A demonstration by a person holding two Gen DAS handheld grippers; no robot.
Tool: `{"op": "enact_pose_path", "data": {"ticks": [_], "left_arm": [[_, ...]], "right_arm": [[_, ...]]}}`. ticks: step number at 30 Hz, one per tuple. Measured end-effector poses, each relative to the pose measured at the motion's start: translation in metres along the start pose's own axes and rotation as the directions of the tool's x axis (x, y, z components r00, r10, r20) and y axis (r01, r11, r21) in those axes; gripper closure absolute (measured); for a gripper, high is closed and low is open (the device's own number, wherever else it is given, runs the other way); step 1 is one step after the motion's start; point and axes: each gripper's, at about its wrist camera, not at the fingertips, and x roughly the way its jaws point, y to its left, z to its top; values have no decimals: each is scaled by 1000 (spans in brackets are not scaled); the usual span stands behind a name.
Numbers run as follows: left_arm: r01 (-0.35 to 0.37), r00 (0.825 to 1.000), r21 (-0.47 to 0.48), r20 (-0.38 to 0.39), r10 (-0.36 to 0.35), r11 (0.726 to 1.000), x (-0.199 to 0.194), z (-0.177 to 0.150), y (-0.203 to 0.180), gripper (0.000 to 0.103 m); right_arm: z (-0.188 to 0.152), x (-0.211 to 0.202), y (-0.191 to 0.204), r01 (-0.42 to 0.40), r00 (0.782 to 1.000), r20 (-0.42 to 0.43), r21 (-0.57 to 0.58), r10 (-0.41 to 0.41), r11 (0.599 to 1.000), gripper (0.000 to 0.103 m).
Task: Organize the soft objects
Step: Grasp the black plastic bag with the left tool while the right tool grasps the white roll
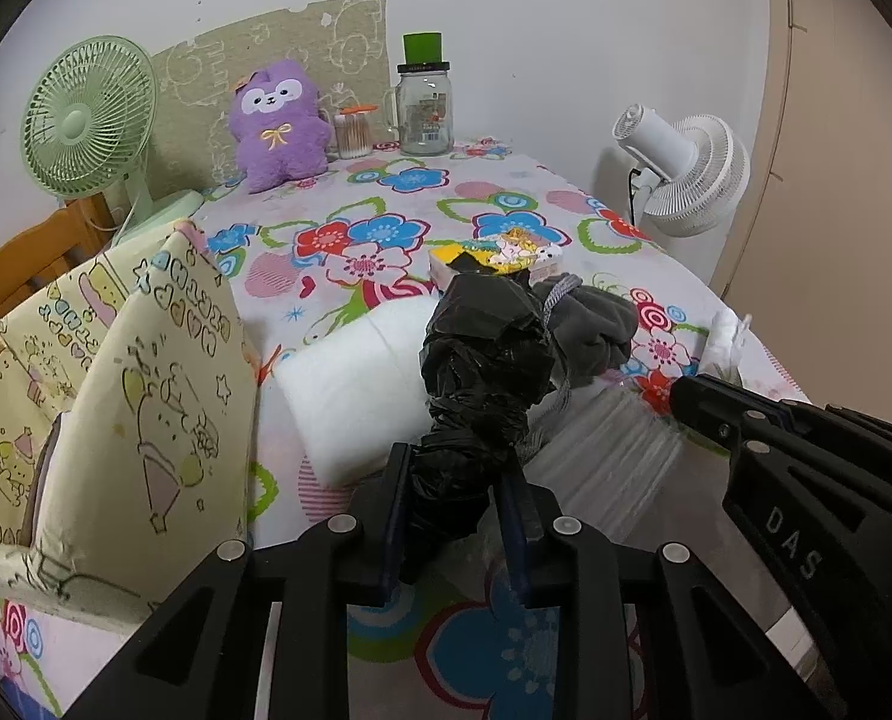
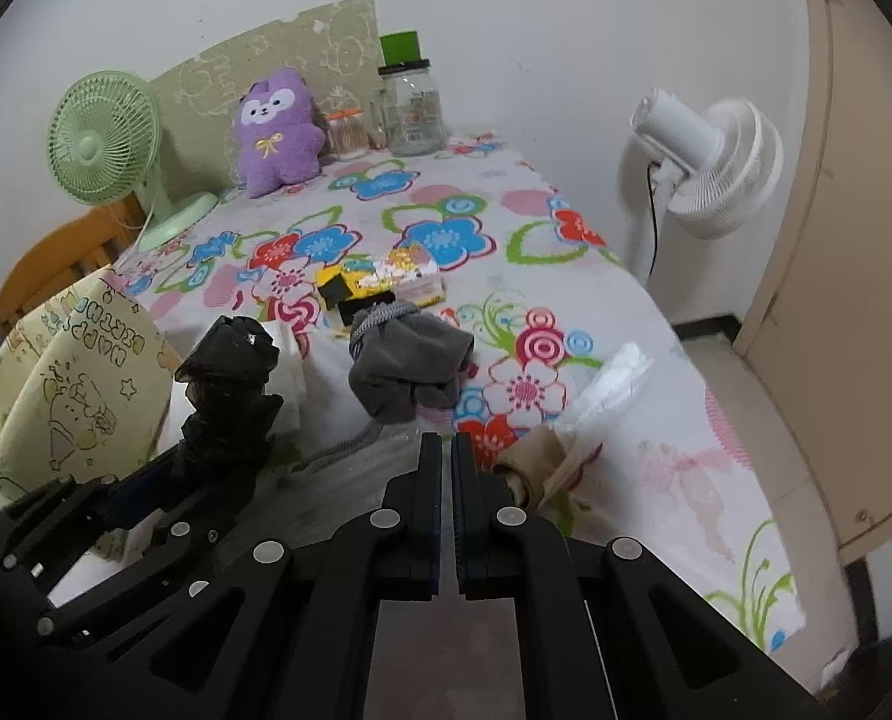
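Two grippers hover low over the floral tabletop (image 2: 625, 324). The left gripper (image 1: 454, 516) has its jaws clamped on a crumpled black plastic bag (image 1: 481, 354); the right gripper (image 2: 444, 516) has jaws closed, apparently empty. Next, the bag probably goes into the yellow fabric bin (image 1: 164, 360) alongside.

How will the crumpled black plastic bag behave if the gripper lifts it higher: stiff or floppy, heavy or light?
The black plastic bag is thin, wrinkled film, so it is probably floppy and light. Above the left gripper its bunched top stands up, so it may sag or unfold when moved. Its glossy surface suggests that it could slip through the pads.
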Motion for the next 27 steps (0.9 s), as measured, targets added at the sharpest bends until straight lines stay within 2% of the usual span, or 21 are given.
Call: {"op": "enact_pose_path", "data": {"ticks": [2, 4, 7, 17, 27], "left_arm": [[1, 1000, -1, -4, -1, 1000, 0, -2, 0, 77], [1, 1000, -4, -2, -1, 1000, -2, -4, -1, 77], [8, 1000, -2, 8, -8, 1000, -6, -4, -4, 77], [19, 1000, 11, 23, -19, 1000, -3, 9, -16, 77], [18, 1000, 27, 10, -18, 999, 15, 26, -28, 77]], "right_arm": [[-2, -1, -1, -6, 1000, -6, 13, 6, 1000, 90], [-4, -3, -3, 5, 1000, -2, 22, -5, 1000, 72], [-6, -9, -6, 5, 1000, 19, 40, -6, 999, 53], [-1, -20, -21, 35, 998, 50, 59, -38, 998, 51], [13, 8, -45, 90, 996, 13, 85, -92, 992, 51]]}}
